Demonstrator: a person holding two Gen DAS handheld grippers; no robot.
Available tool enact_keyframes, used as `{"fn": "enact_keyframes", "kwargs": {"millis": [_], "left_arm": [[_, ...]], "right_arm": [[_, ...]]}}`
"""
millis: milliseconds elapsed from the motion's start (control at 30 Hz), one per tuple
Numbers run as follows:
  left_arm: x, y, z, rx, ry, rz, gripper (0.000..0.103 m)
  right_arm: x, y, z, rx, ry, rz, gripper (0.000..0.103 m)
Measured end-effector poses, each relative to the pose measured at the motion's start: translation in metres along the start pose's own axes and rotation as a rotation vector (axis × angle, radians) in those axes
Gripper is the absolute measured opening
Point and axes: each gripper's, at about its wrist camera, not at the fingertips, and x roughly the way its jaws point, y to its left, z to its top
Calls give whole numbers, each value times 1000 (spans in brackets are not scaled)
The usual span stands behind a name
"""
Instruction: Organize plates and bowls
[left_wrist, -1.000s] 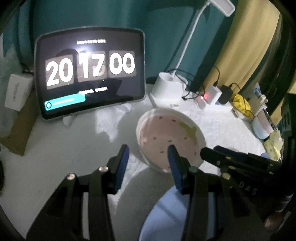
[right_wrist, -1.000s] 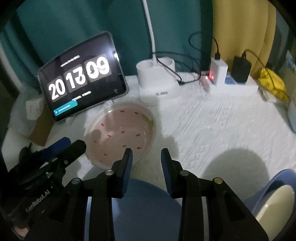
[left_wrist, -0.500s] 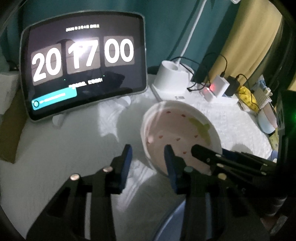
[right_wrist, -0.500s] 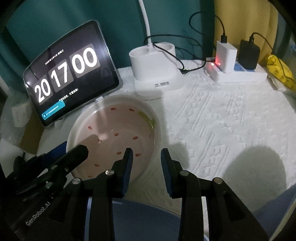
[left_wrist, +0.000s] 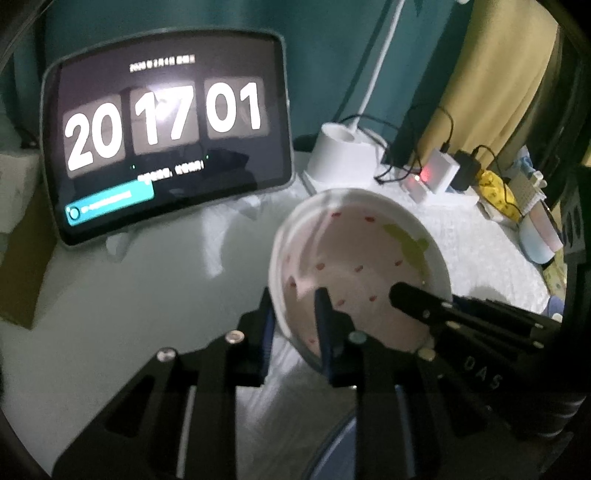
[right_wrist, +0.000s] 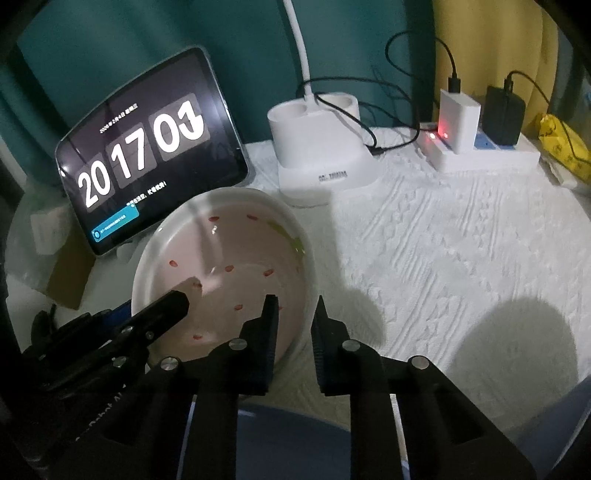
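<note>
A white bowl with a pink inside, red dashes and a green mark (left_wrist: 364, 266) (right_wrist: 225, 273) sits on the white textured cloth. My left gripper (left_wrist: 295, 299) is open and straddles the bowl's left rim, one finger inside and one outside. My right gripper (right_wrist: 293, 308) is open and straddles the bowl's right rim the same way. A blue plate (right_wrist: 291, 439) (left_wrist: 340, 450) lies at the near edge under both grippers. I cannot tell whether the pads touch the rim.
A tablet showing a clock (left_wrist: 166, 147) (right_wrist: 144, 158) leans at the back left. A white lamp base (right_wrist: 317, 158) and a power strip with chargers (right_wrist: 484, 147) stand at the back. A small cup (left_wrist: 543, 236) and yellow packets sit at the far right.
Both grippers have moved forward to the bowl and now straddle its rim from opposite sides. The bowl appears larger and closer in both views.
</note>
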Motion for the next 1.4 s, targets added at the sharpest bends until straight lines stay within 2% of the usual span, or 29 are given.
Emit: {"fn": "enact_keyframes", "kwargs": {"millis": [300,533,933,1400], "left_arm": [[-29,-13,0,15,-59,9,21],[-53,-25,-4,7,-89,-23,21],[-92,-56,-13,34,-148,-32,21],[-114,-94,-27,73,-172,-51,21]], "right_arm": [[-28,-1,1,9,-53,20,16],[-59,-4,0,16,-99,29,16],[-112,-12,-13,8,-180,30,16],[-155,-39,-29,31,-235,23,16]]}}
